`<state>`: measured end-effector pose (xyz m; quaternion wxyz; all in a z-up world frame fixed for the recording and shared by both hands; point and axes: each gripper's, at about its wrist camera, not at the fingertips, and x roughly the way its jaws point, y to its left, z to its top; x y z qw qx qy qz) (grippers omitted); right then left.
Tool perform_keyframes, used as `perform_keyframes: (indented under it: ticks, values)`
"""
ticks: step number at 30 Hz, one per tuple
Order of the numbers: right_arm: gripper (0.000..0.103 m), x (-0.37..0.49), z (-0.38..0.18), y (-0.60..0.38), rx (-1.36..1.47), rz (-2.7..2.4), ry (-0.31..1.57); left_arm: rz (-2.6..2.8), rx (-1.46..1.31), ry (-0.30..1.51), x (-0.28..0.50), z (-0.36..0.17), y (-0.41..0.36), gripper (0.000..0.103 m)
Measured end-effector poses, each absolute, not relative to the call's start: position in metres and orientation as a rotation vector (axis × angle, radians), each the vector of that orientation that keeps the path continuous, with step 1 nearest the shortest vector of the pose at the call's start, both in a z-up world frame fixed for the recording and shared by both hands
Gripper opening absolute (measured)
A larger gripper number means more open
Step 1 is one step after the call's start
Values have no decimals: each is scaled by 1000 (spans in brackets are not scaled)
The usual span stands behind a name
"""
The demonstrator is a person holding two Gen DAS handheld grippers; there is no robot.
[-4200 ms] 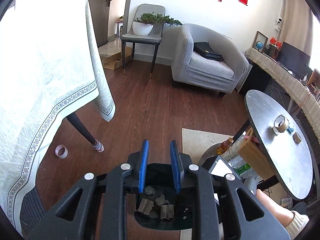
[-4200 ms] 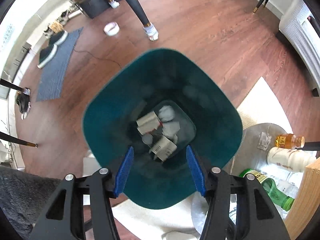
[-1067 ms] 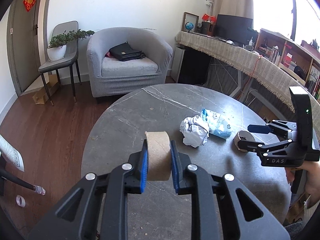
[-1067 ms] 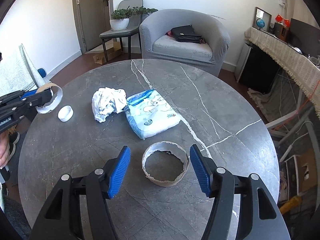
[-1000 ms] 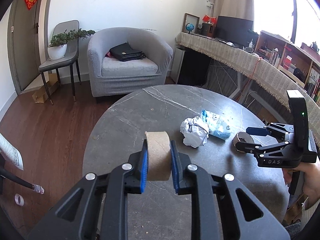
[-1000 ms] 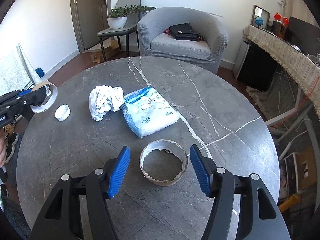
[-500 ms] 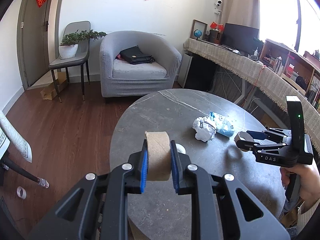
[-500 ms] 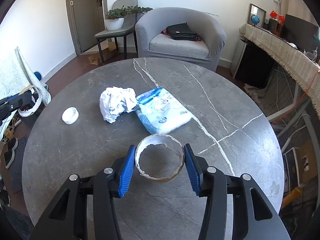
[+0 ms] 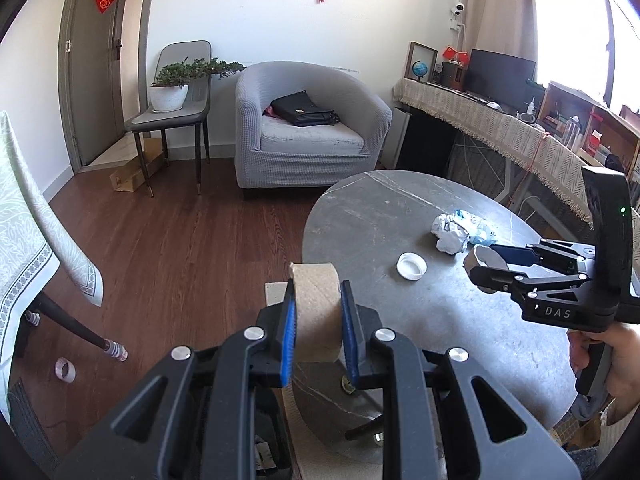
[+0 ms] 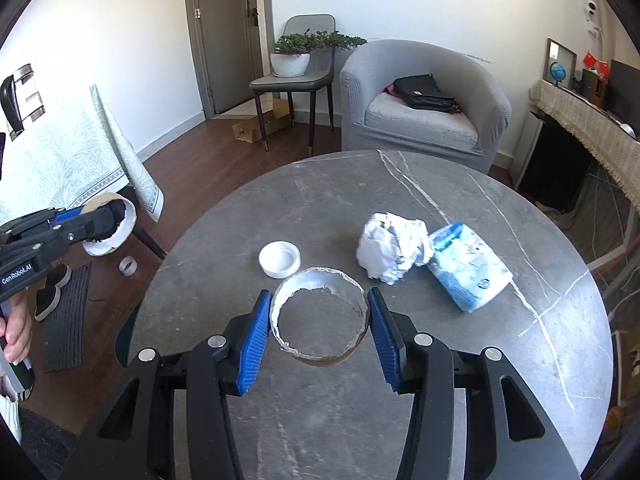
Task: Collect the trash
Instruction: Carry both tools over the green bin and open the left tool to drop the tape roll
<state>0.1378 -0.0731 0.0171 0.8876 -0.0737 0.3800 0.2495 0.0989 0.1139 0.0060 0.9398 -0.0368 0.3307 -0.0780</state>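
Note:
My left gripper is shut on a brown cardboard tape ring, held off the left edge of the round grey table; it also shows in the right wrist view. My right gripper is shut on a second torn cardboard ring, lifted just above the table. On the table lie a white cap, a crumpled white paper ball and a blue tissue pack.
A grey armchair with a black bag stands behind the table. A cloth-covered table is at the left, with a tape roll on the wood floor by its leg. A chair with a potted plant stands by the door.
My right gripper has closed on the torn ring and lifted it. My left gripper has carried its ring leftward, off the table's edge.

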Motion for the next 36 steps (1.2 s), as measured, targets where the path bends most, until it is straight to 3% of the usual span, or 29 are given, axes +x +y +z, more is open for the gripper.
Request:
perform_keyframes:
  ticks: [20, 36]
  values:
    - [49, 118, 34, 44, -184, 728, 747, -41, -50, 895, 78, -71, 202, 22]
    - [49, 110, 5, 130, -253, 826, 829, -46, -59, 1198, 66, -165, 245, 22]
